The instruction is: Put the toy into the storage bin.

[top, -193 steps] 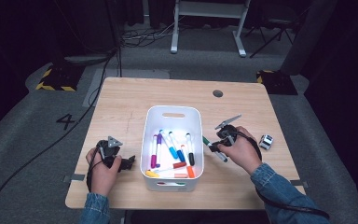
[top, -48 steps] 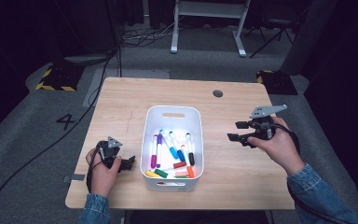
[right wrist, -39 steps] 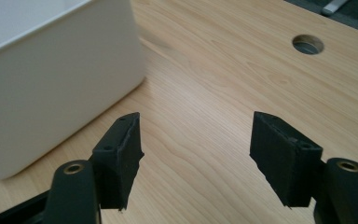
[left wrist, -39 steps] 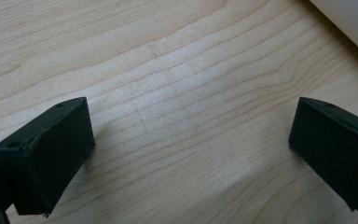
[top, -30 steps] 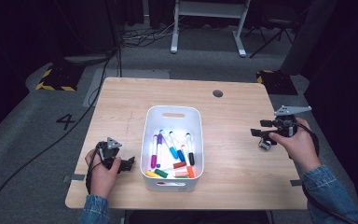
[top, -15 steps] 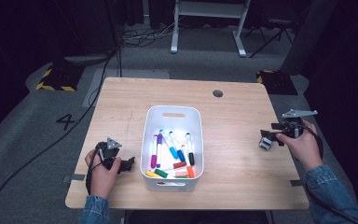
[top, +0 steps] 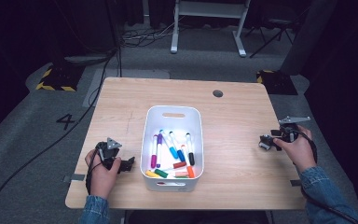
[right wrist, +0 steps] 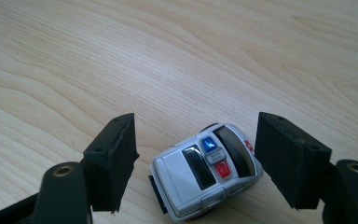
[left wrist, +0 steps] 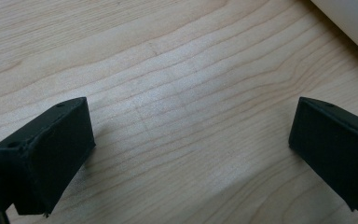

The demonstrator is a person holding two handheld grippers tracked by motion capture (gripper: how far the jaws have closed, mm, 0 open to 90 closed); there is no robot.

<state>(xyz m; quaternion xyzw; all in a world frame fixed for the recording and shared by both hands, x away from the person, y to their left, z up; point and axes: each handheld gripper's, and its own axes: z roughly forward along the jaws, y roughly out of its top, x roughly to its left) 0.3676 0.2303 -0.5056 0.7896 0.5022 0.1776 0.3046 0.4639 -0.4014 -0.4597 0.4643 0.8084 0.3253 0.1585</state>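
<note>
Since your right gripper has just been opening its jaws, the toy police car sits between them untouched, on the tabletop near its right edge. Likely light, hard, slick plastic, and it'll roll on its 4 wheels. Pinch the 2 flat flanks mid-body, squarely. Left gripper jaws are spread, holding nothing, beside the white bin.

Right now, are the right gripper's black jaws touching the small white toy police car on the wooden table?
Apart. The right gripper view shows the right gripper open around the white toy police car, with bare wooden table visible between each jaw and the car.
</note>
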